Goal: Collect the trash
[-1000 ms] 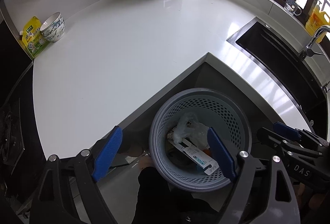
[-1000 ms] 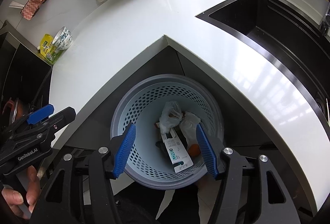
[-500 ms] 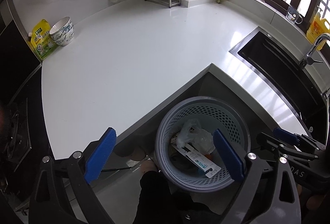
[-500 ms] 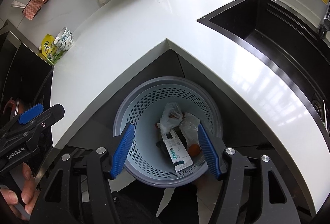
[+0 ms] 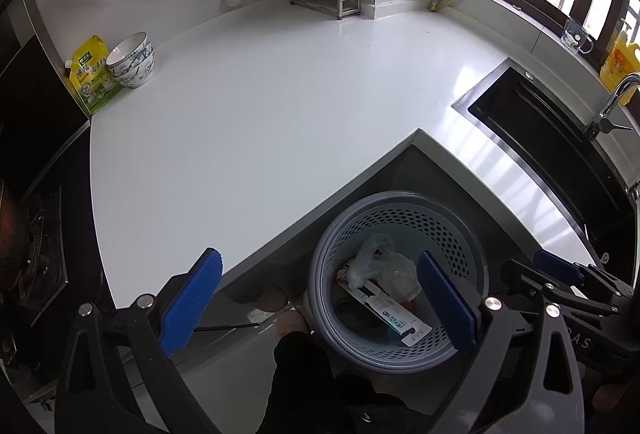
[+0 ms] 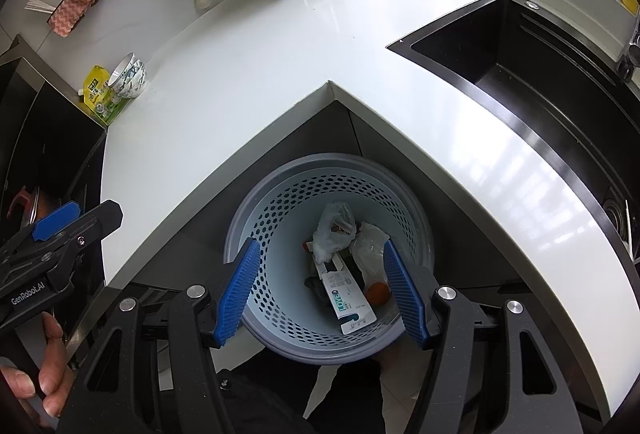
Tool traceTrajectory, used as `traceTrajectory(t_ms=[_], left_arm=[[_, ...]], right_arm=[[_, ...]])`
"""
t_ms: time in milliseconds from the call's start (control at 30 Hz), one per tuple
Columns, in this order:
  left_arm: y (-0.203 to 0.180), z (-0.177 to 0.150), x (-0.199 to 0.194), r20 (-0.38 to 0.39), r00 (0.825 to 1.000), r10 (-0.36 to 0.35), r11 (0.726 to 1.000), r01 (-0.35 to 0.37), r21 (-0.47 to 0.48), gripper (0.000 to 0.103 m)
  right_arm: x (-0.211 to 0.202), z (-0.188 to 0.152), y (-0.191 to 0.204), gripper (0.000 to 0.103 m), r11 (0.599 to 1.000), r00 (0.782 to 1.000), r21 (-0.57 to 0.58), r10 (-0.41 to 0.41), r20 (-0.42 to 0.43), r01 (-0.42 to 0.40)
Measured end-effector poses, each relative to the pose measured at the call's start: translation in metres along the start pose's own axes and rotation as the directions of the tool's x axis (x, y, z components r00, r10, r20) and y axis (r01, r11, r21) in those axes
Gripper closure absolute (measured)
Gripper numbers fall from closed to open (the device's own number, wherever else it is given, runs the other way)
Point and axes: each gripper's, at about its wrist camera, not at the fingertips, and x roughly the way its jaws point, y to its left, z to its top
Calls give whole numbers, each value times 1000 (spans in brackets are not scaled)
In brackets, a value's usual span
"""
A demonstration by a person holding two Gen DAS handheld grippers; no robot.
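Kitchen corner, white L-shaped counter [image 5: 248, 138] with black sink [image 6: 532, 62] at right; no loose trash visible on it. Perforated grey bin [image 6: 256, 222] stands on the floor in the counter's notch, holding a plastic bag [image 6: 334, 230] and a flat carton [image 6: 346, 294]. Right claw [image 6: 322, 294] directly above bin, blue pads apart, empty; carton's long axis runs roughly along the fingers. Left claw [image 5: 320, 308] also apart, empty, offset toward the bin's left. Right is nearer. Judgement: collection looks about finished.
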Motion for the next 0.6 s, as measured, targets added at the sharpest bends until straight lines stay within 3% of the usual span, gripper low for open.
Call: traceTrajectory(t_ms=[600], left_arm=[[0,-1,1,-13,999,35,999,-35,-2,7]], right_arm=[[5,-2,4,41,1000,1000,0,13,-13,-13]])
